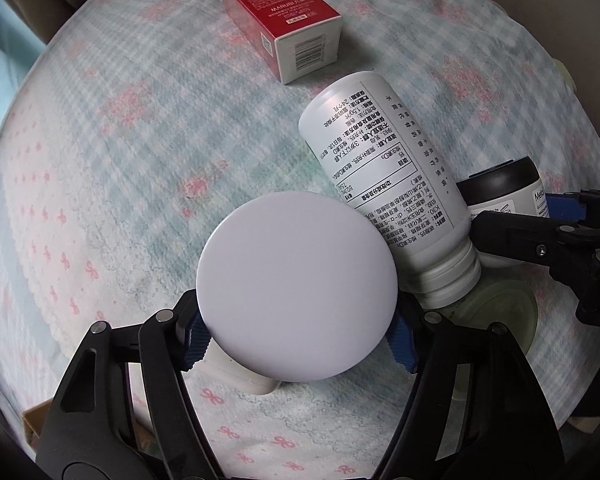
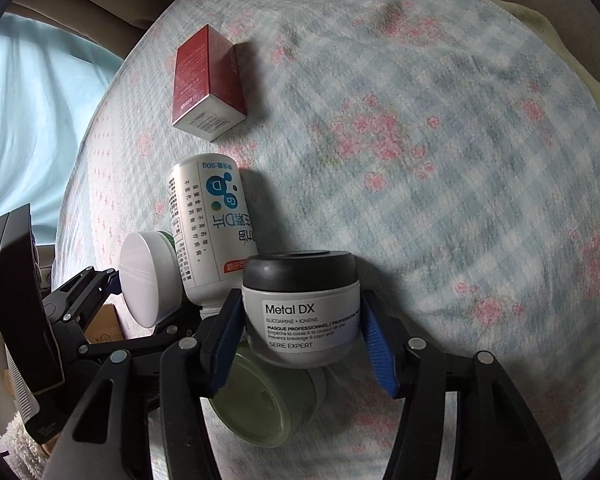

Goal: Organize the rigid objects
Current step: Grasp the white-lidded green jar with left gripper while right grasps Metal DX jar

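Note:
My left gripper [image 1: 298, 338] is shut on a white round-lidded jar [image 1: 296, 284], held just above the cloth; the jar also shows in the right wrist view [image 2: 148, 280]. A white supplement bottle [image 1: 384, 196] lies on its side beside it, also in the right wrist view [image 2: 212, 232]. My right gripper [image 2: 304, 344] straddles a grey "Metal DX" jar with a black lid [image 2: 302, 304]; its blue pads sit at the jar's sides with a small gap on the right. That jar rests on a tilted pale green jar [image 2: 268, 404]. A red box [image 1: 280, 20] lies further off, also in the right wrist view [image 2: 208, 84].
Everything sits on a checked blue cloth with pink flowers [image 2: 460, 140] over a round table. A light blue curtain [image 2: 32, 120] hangs to the left. A cardboard box [image 2: 104, 324] stands beyond the table edge at the left.

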Action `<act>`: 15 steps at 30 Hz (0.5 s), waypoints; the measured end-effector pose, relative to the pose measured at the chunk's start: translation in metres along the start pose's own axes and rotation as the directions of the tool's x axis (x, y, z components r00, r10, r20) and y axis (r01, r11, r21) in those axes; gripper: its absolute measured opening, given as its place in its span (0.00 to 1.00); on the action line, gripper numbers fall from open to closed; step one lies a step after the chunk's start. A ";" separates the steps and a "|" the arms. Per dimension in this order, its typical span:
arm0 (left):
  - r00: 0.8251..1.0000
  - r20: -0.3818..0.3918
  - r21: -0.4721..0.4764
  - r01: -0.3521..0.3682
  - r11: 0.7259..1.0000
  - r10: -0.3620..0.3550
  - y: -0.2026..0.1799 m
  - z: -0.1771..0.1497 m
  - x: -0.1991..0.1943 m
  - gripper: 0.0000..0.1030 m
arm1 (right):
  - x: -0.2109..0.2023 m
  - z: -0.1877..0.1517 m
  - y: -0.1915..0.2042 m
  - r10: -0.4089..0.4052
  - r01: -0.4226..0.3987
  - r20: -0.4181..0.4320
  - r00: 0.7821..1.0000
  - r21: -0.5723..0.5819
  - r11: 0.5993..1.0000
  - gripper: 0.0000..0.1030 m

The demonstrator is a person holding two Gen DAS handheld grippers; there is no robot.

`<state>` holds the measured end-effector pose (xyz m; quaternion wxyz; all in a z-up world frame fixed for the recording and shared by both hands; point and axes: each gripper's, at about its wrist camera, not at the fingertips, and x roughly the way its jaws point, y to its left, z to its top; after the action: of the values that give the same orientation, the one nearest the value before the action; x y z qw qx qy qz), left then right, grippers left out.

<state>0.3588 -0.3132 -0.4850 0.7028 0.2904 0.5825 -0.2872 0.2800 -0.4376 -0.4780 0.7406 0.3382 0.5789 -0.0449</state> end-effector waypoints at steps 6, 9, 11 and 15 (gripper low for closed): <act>1.000 0.002 -0.028 0.017 0.999 -0.017 0.004 -0.006 -0.006 0.66 | -0.002 -0.001 0.002 0.000 0.000 0.009 1.000 -0.005 1.000 0.51; 1.000 0.008 -0.032 0.015 0.999 -0.014 0.002 -0.008 -0.010 0.66 | -0.006 -0.002 0.002 -0.001 0.001 0.019 1.000 -0.005 1.000 0.51; 1.000 0.015 -0.038 0.016 0.999 -0.015 0.001 -0.013 -0.015 0.66 | -0.010 -0.003 0.001 -0.002 0.002 0.026 1.000 -0.005 1.000 0.51; 0.999 0.026 -0.059 0.020 0.998 -0.019 0.003 -0.021 -0.025 0.66 | -0.018 -0.005 -0.002 -0.007 0.007 0.039 0.999 -0.006 1.000 0.51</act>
<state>0.3436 -0.2938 -0.4635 0.7155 0.2602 0.5846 -0.2804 0.2685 -0.4425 -0.4632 0.7526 0.3329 0.5658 -0.0523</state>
